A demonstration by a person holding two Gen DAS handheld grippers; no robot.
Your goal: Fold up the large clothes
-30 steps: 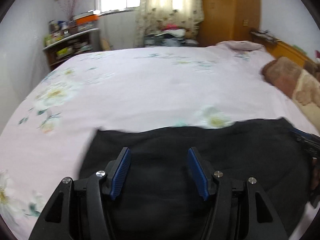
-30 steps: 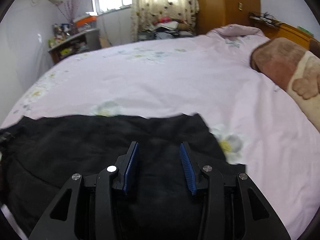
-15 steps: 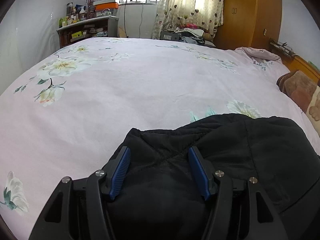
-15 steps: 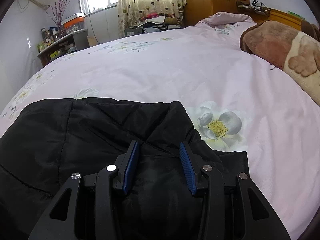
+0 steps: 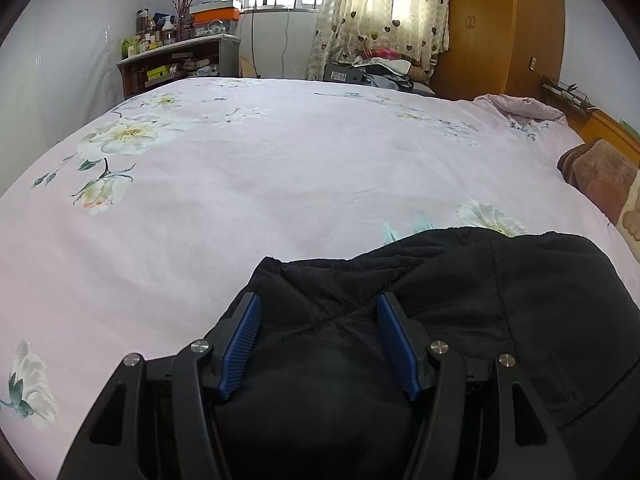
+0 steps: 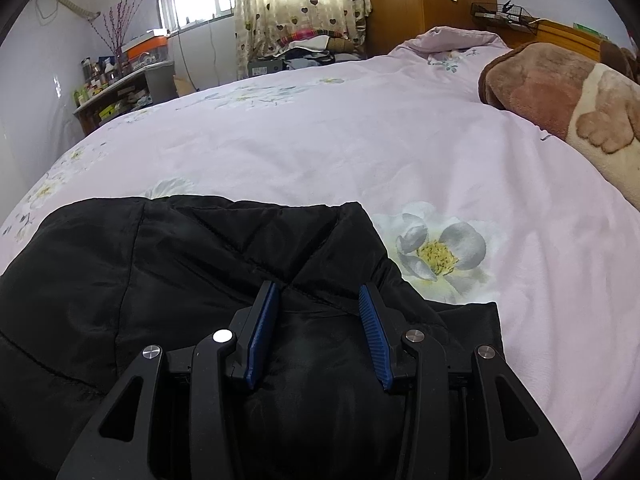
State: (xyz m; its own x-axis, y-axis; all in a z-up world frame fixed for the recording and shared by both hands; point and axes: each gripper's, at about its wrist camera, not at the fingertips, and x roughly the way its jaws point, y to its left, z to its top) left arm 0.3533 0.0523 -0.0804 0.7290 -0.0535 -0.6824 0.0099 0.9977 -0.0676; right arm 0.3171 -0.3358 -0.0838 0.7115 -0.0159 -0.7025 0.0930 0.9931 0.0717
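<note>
A black quilted jacket (image 5: 500,292) lies on the pink floral bedspread (image 5: 260,168), at the near edge of the bed. My left gripper (image 5: 318,304) is open, its blue pads spread over the jacket's left corner with fabric bulging between them. In the right wrist view the same jacket (image 6: 140,264) fills the lower left. My right gripper (image 6: 318,292) is open over the jacket's right corner, where folded layers stack up. The bedspread (image 6: 360,140) stretches beyond it.
A brown and cream plush blanket (image 6: 560,96) lies at the right side of the bed, also in the left wrist view (image 5: 600,176). A cluttered shelf (image 5: 176,60), a wooden wardrobe (image 5: 500,20) and a clothes pile (image 5: 380,68) stand past the far edge.
Both grippers dropped lower toward the bed and the jacket settled on it, with its far edge now bunched and folded. The jaws stayed open.
</note>
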